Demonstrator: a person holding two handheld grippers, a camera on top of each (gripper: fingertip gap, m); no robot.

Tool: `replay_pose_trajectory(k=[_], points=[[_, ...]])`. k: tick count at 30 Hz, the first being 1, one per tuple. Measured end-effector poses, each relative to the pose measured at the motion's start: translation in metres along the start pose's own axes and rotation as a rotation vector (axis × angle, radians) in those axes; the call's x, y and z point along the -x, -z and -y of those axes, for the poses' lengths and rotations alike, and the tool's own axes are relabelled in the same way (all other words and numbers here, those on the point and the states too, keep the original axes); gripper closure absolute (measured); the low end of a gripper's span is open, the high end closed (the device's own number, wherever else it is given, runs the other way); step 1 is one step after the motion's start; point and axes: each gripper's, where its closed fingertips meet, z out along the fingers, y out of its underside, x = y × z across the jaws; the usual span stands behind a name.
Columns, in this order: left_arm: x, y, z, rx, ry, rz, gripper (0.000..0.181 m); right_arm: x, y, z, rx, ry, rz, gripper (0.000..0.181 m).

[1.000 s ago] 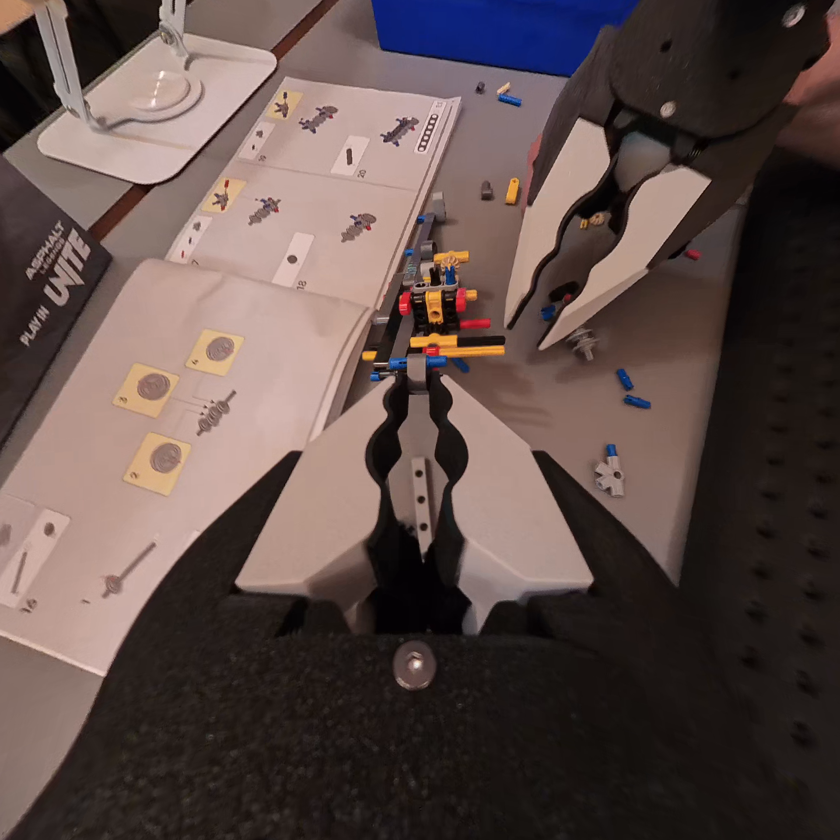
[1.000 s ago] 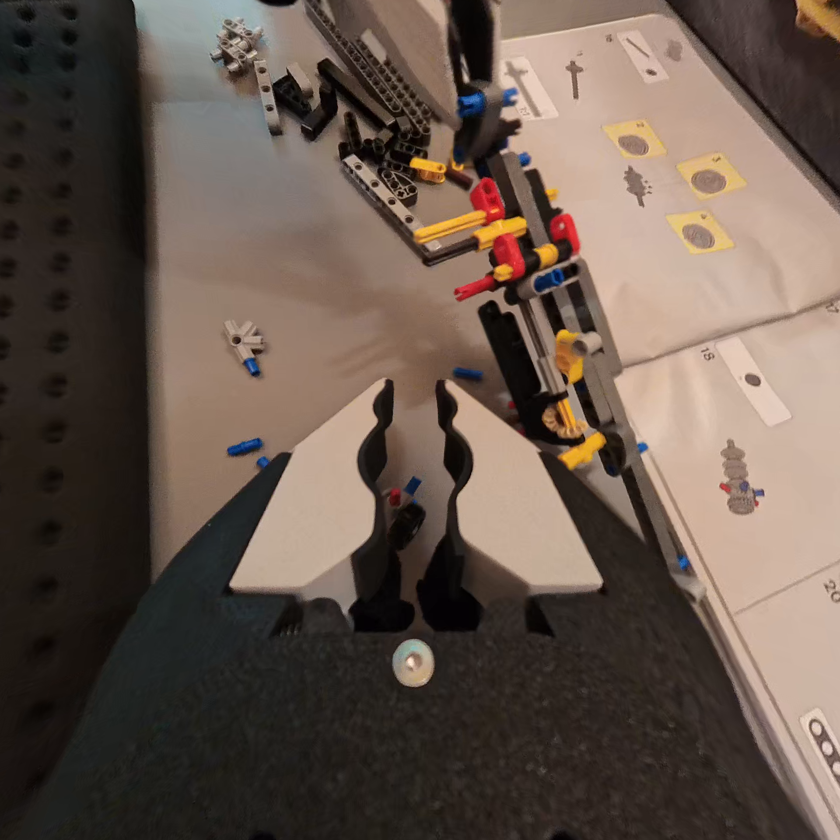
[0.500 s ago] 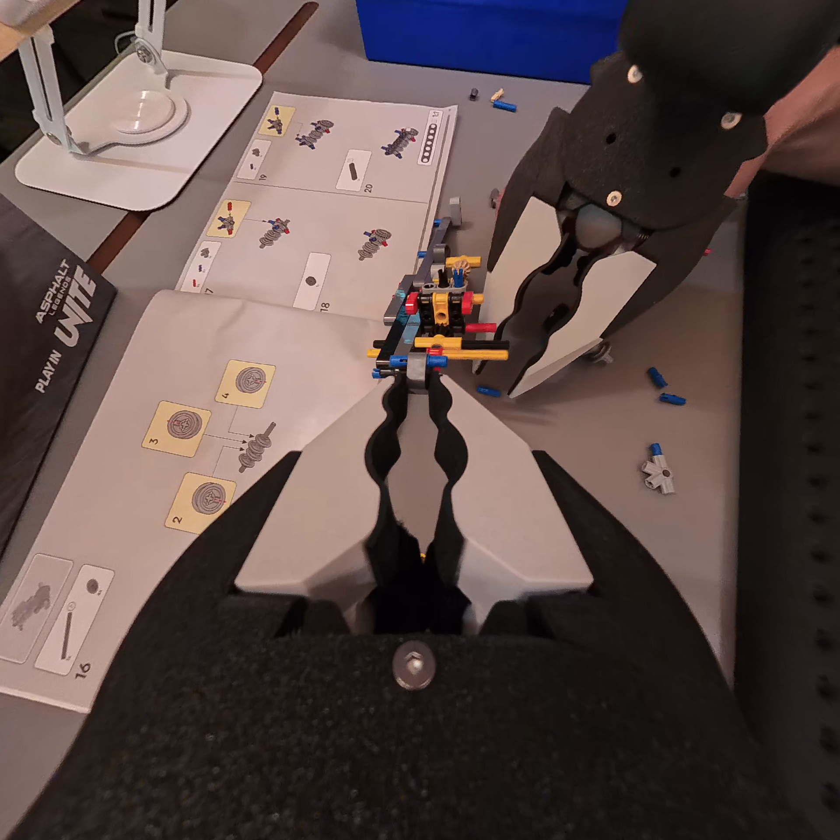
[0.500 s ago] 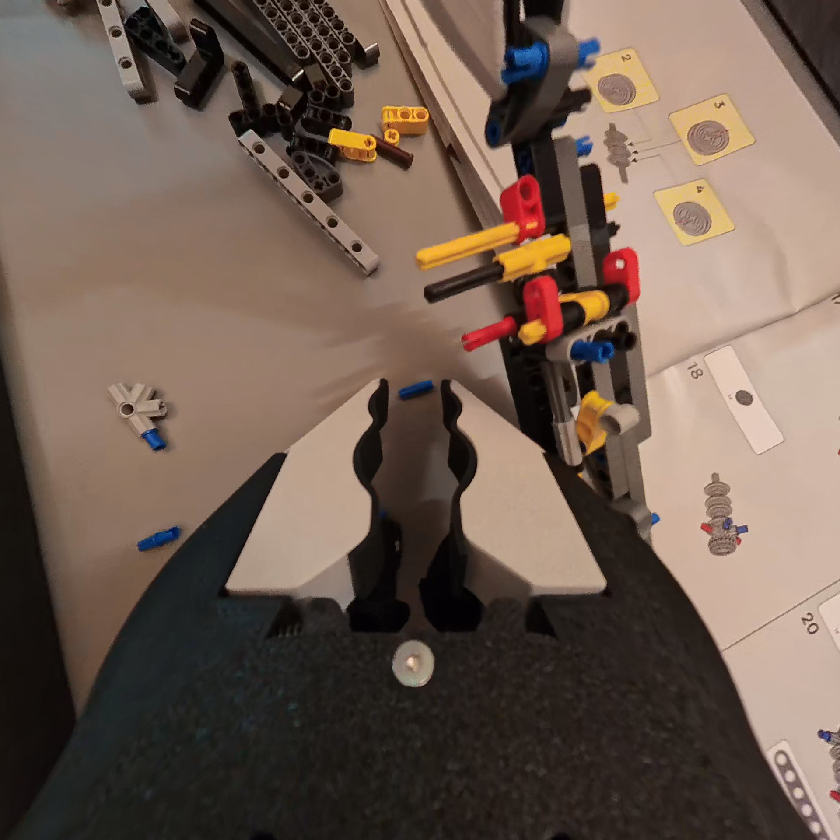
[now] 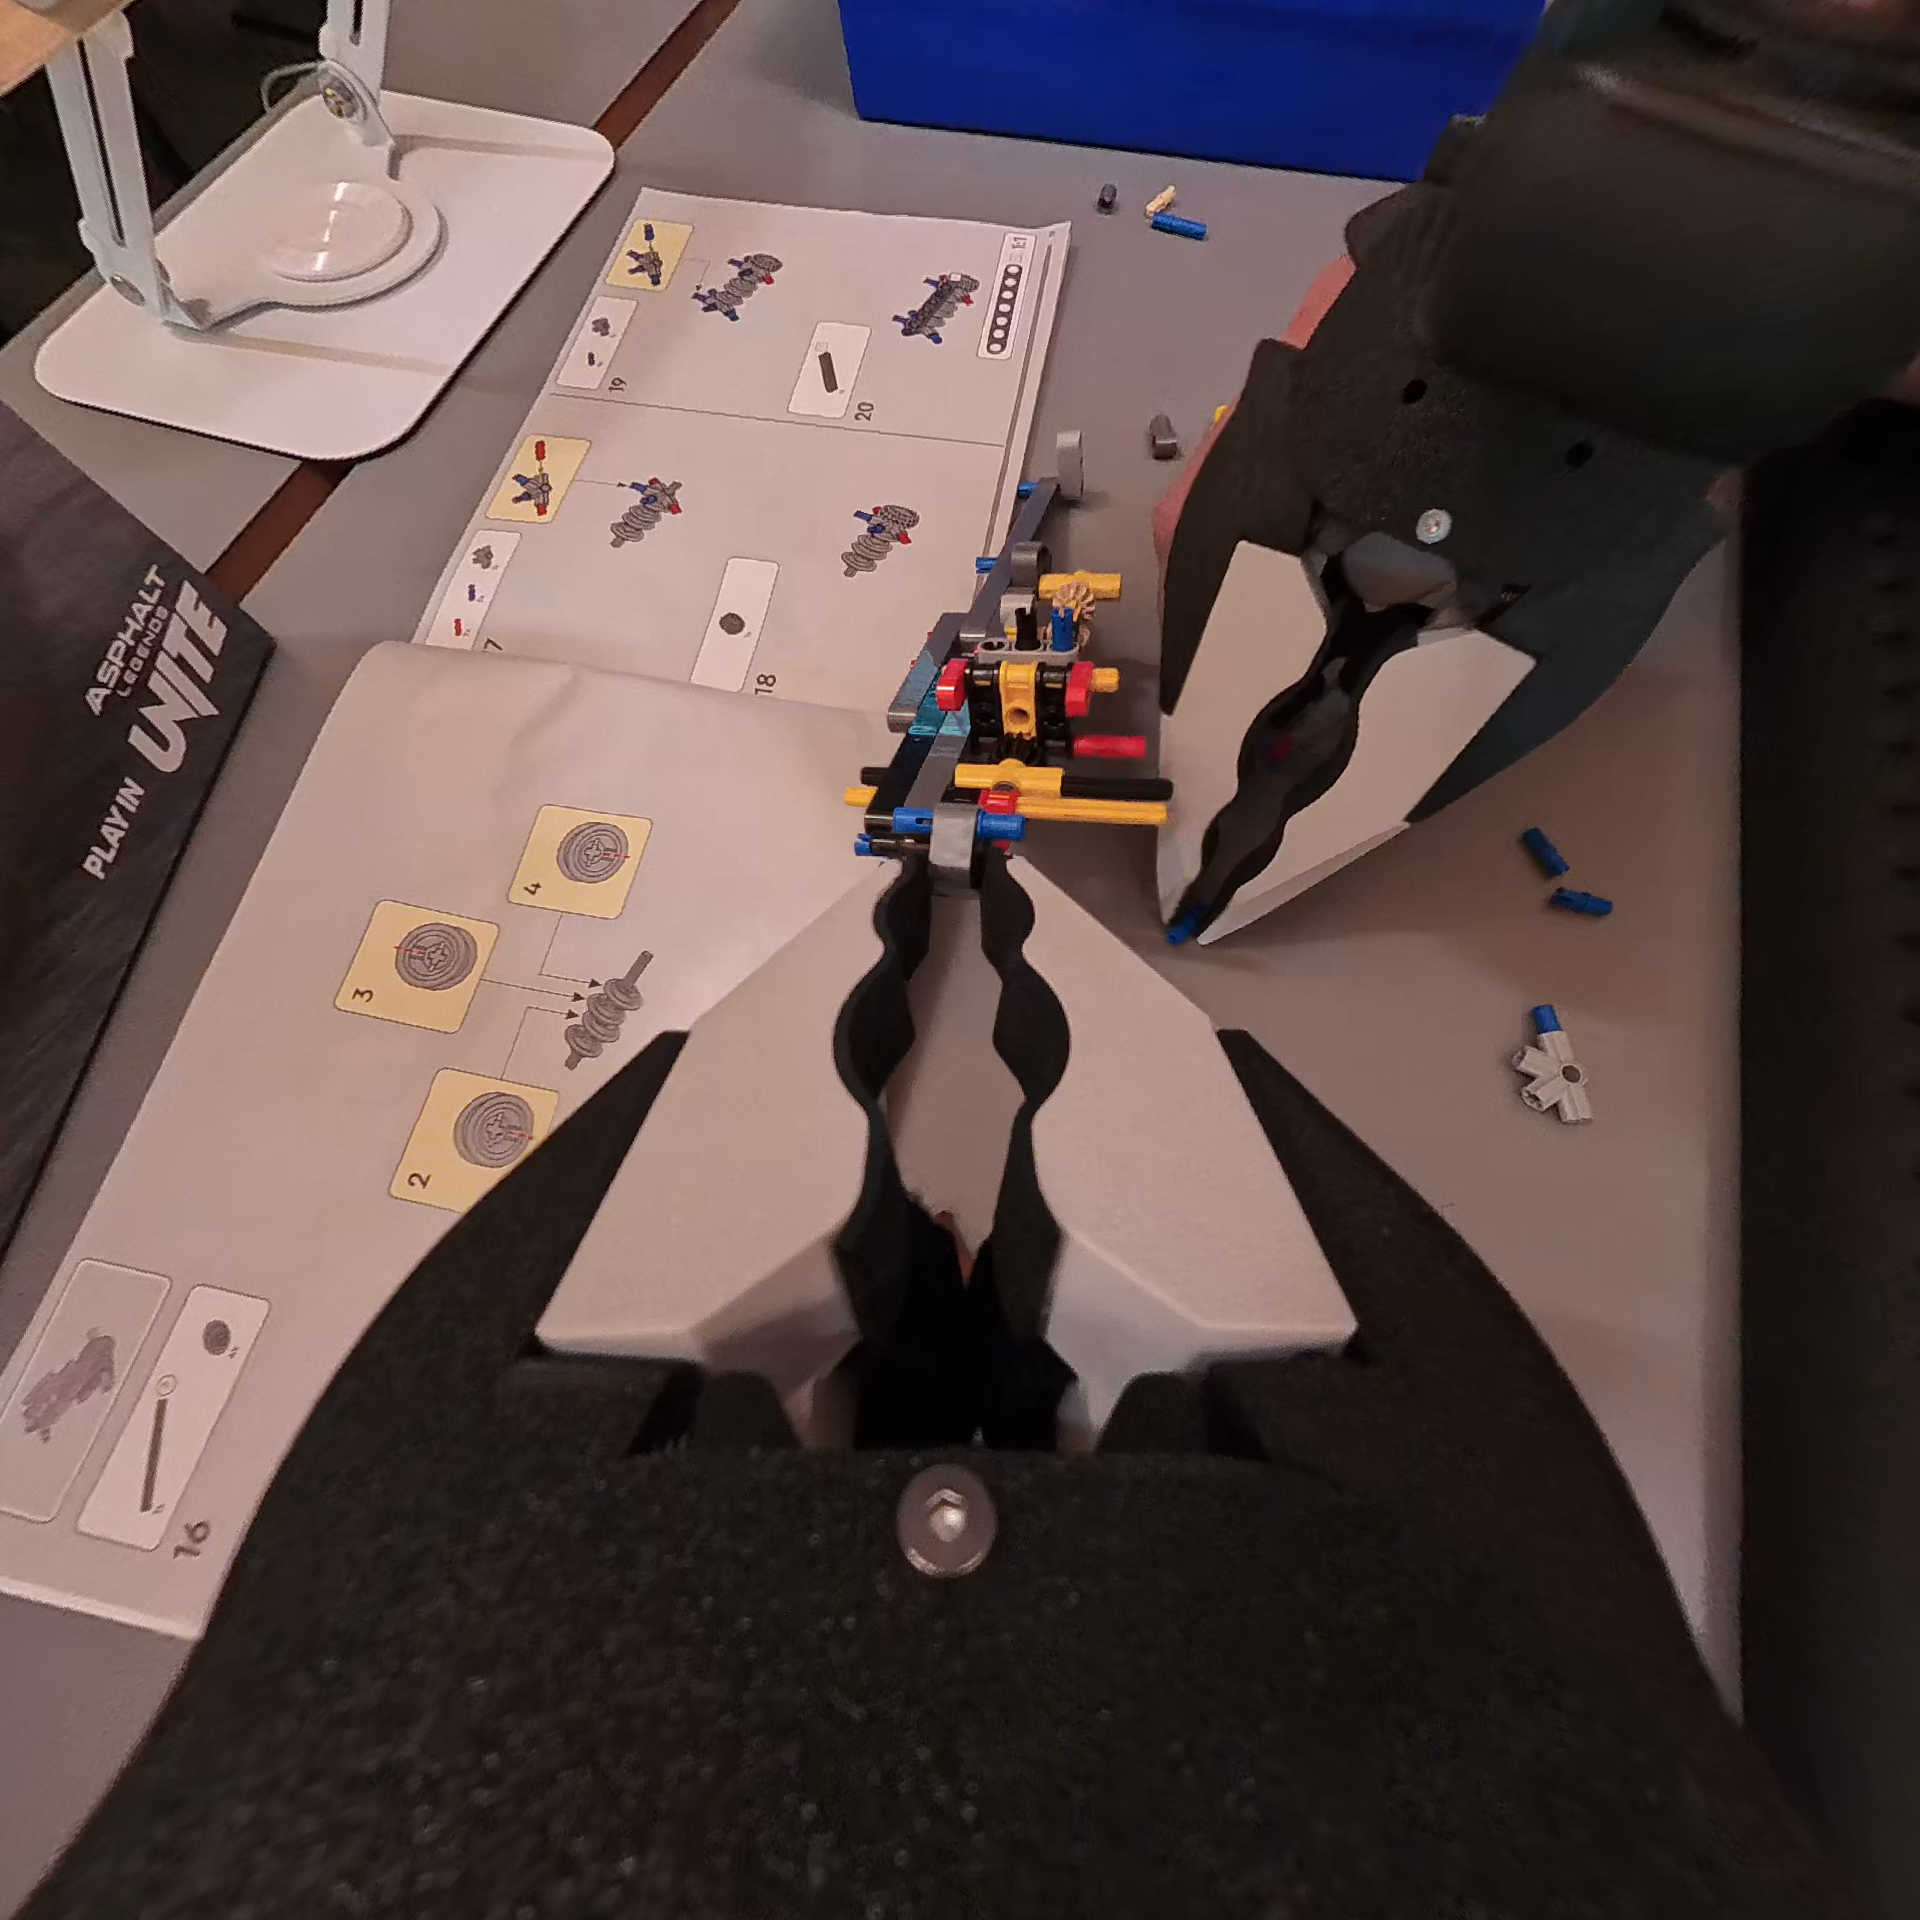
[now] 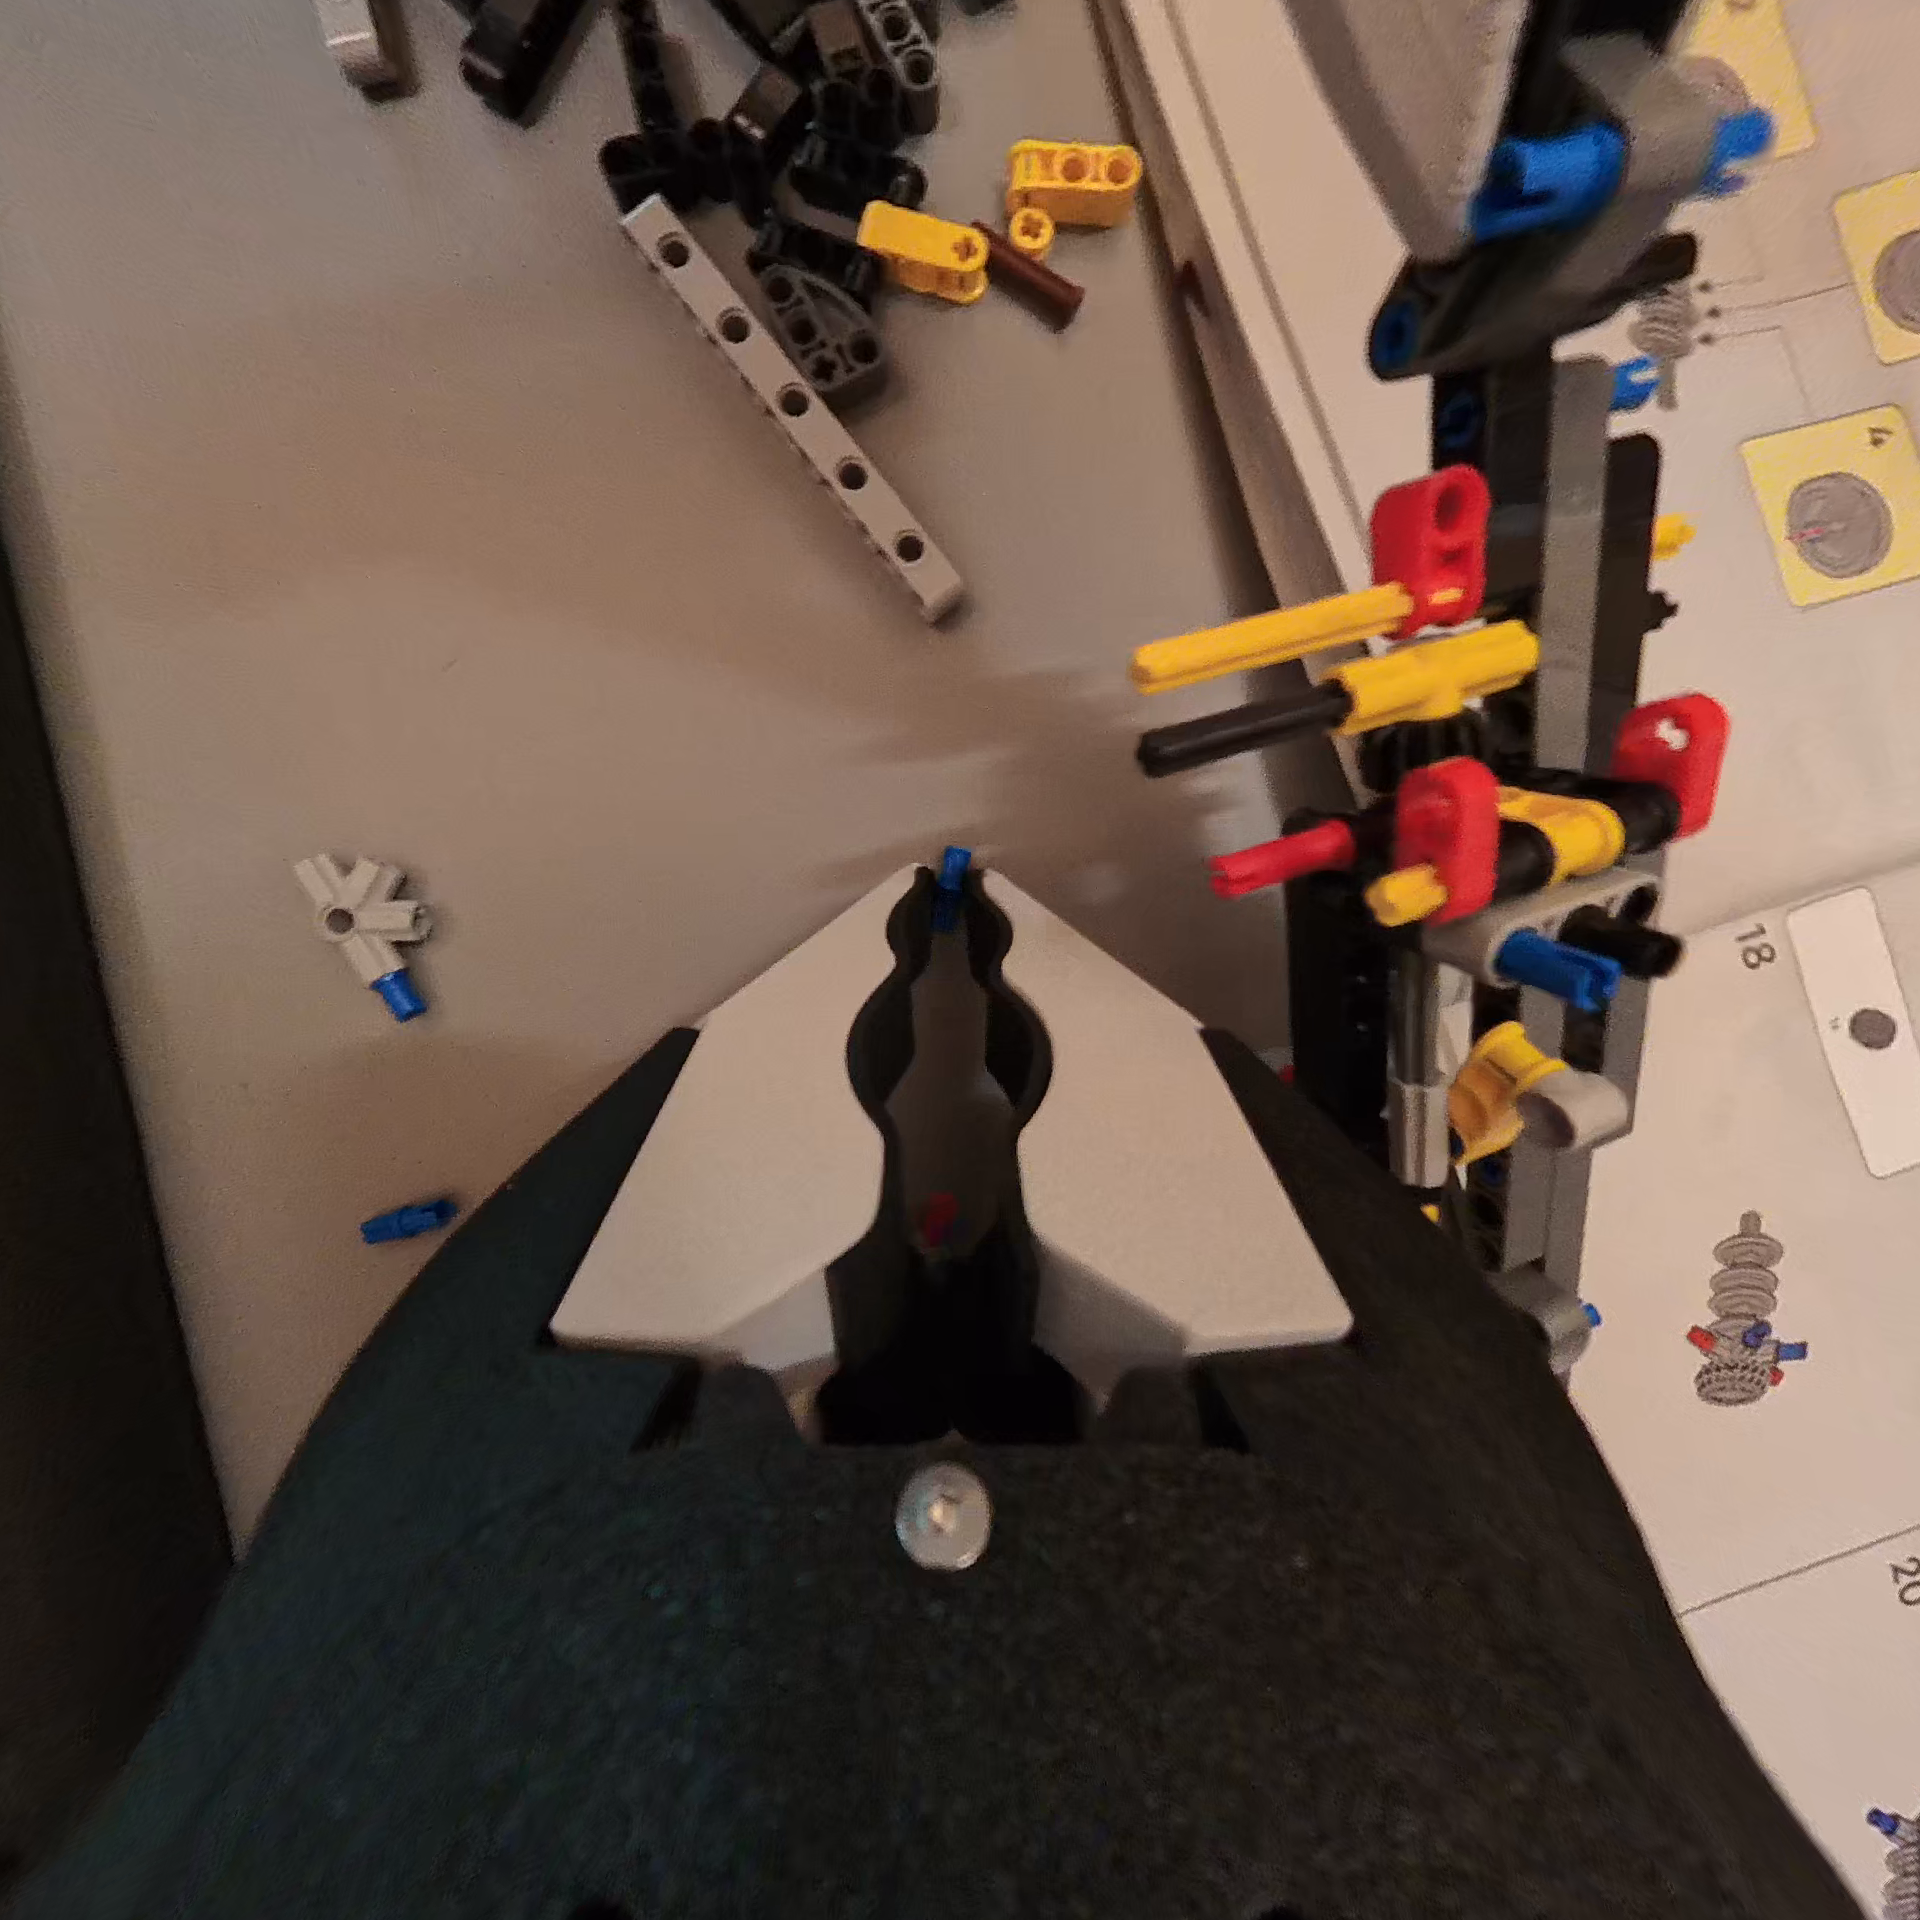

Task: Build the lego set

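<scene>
Pinching a small blue pin at its very tips, the R gripper is sitting low on the grey table, jaws nearly closed on it. The L gripper is clamping the grey end piece of the lego assembly, which is lying partly over the instruction booklet. Pin's tiny, light, prob. slippery; grip looks shallow, though it's blurry there. Assembly's stiff but its axles pop loose, so hold the frame.

1. A white stand with a round lens stood at the table's far left.
2. A blue bin sat at the far edge.
3. A dark booklet lay left.
</scene>
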Motion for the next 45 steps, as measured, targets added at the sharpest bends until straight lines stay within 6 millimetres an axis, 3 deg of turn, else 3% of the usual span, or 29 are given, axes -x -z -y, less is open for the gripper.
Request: replay_pose_trajectory(k=[7, 11, 14, 18, 22, 25, 32, 40, 45], points=[[-0.016, 0.002, -0.005, -0.032, 0.032, 0.005, 0.174, 0.019, 0.012, -0.017, 0.047, 0.060, 0.045, 0.177], [-0.041, 0.000, -0.019, -0.013, 0.030, 0.041, 0.174, 0.023, 0.040, -0.025, -0.043, 0.017, 0.061, 0.177], [-0.063, -0.001, -0.022, -0.030, 0.013, 0.065, 0.174, 0.005, 0.066, -0.031, -0.146, -0.077, 0.015, 0.177], [-0.077, 0.002, -0.005, -0.086, 0.010, 0.089, 0.175, -0.021, 0.091, -0.046, -0.320, -0.201, 0.016, 0.177], [-0.071, 0.006, 0.018, -0.113, 0.069, 0.089, 0.174, -0.049, 0.088, -0.079, -0.303, -0.262, -0.060, 0.177], [-0.067, 0.008, 0.031, -0.118, 0.070, 0.089, 0.174, -0.053, 0.077, -0.079, -0.300, -0.291, -0.077, 0.178], [-0.064, 0.007, 0.043, -0.111, 0.057, 0.075, 0.175, -0.061, 0.052, -0.071, -0.224, -0.099, -0.209, 0.177], [-0.061, 0.009, 0.045, -0.108, 0.068, 0.072, 0.175, -0.045, 0.049, -0.058, -0.342, 0.021, -0.146, 0.177], [-0.056, 0.008, 0.027, -0.088, 0.084, 0.075, 0.175, -0.027, 0.061, -0.050, -0.440, 0.037, -0.072, 0.177]])
